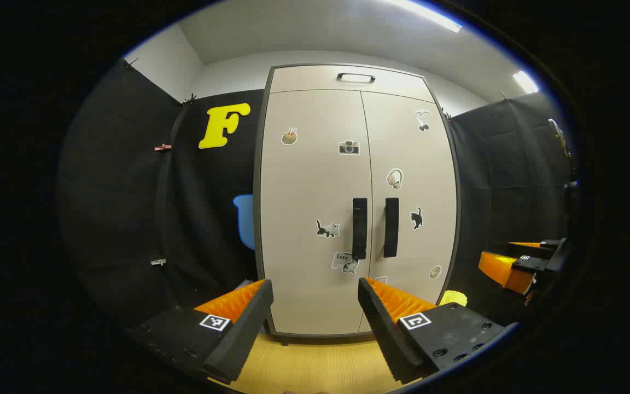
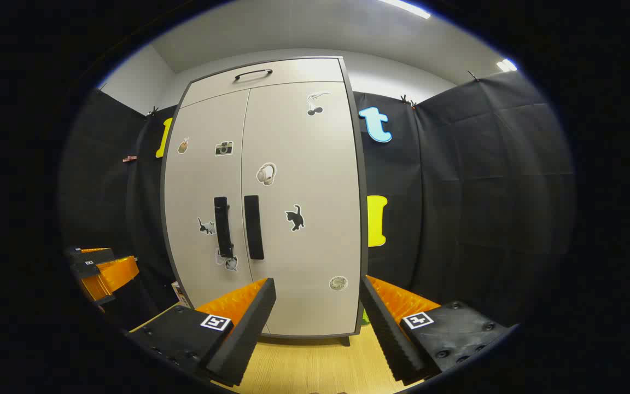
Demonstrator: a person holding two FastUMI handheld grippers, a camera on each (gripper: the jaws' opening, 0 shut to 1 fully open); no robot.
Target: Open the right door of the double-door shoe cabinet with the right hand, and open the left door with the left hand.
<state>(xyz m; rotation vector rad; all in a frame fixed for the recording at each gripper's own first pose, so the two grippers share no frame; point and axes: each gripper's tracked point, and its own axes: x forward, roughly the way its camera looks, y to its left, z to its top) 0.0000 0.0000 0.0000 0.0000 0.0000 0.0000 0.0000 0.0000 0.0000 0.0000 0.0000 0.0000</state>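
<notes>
Pale beige panels make up the shoe cabinet [image 1: 315,180], which stands upright on a light wooden floor [image 1: 315,366] against the black cloth wall [image 1: 129,191], its long axis vertical. Both doors are closed and meet at a centre seam. The left door [image 1: 309,164] and the right door [image 1: 408,158] each carry a dark vertical bar handle beside that seam: the left handle [image 1: 359,228] and the right handle [image 1: 391,227] stand side by side, a little below mid height. Above the doors sits a top panel with a horizontal dark handle [image 1: 355,77].

Stickers dot the doors: a camera [image 1: 348,147], cats, headphones, cherries. One sticker [image 1: 342,259] low on the left door reads "Love".

The left gripper [image 1: 315,303] faces the cabinet squarely, level, its fingers spread wide with nothing between them, well apart from the doors. The right gripper [image 2: 318,303] is likewise spread and empty, aimed at the lower part of the right door. In the left gripper view it also appears off to the right, held low beside the cabinet.
</notes>
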